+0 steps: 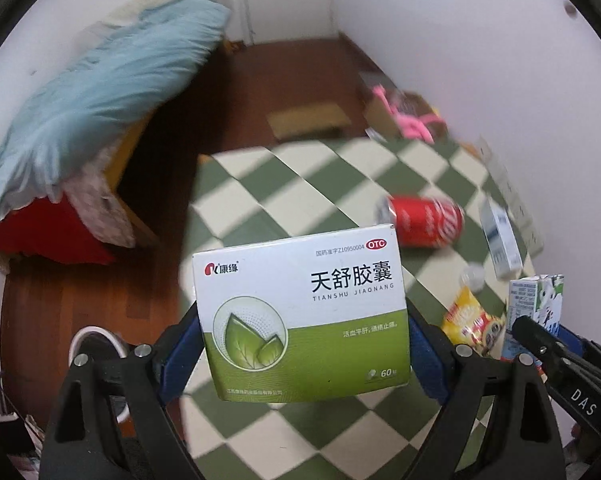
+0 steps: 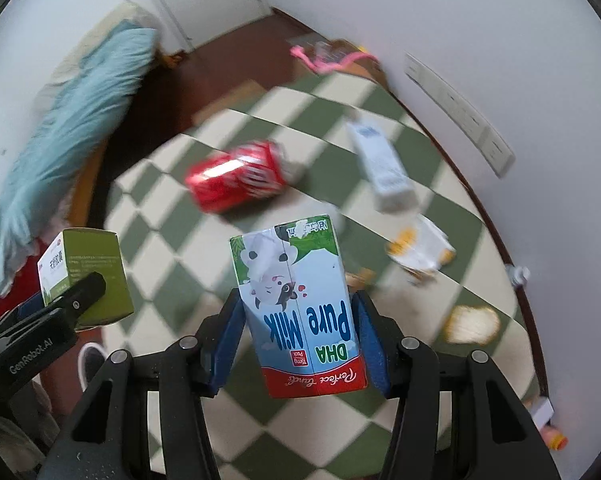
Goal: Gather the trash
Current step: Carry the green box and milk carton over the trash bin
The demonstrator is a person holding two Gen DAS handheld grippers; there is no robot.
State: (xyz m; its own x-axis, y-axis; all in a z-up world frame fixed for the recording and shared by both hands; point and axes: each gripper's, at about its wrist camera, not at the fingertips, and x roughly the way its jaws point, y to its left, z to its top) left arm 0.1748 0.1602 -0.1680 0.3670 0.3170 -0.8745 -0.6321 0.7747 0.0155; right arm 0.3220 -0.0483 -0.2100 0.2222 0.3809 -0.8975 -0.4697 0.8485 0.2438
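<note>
1. Left tongs [image 1: 304, 344] pinch the medicine box [image 1: 300, 316] across its width, blue pads on both side faces, box upright and lifted clear of the checkered tabletop [image 1: 340, 184]. Risk: wide thin carton, grip sits low on the box, so it could pivot or slide out if swung fast.
2. Right tongs [image 2: 296, 340] pinch the milk carton [image 2: 296, 304] upside down, pads on its two narrow sides. Risk: soft carton may crush or leak leftover milk if squeezed harder; held near one end, so it could tip forward.
3. Both tongs point steeply down over the tabletop and ride close side by side; each shows in the other's view. Risk: the two loads bump together when both go to one bin.
4. No bin visible in either view, so the drop target cannot be told.
5. Still lying on the tabletop beyond: yellow snack wrapper [image 1: 472, 320], red cola can [image 2: 236, 176] on its side, white-blue box [image 2: 380, 160]. Can could roll off if nudged.
6. Further off: blue bedding [image 1: 100, 100], cardboard box with pink item [image 1: 404, 116] at the wall.
</note>
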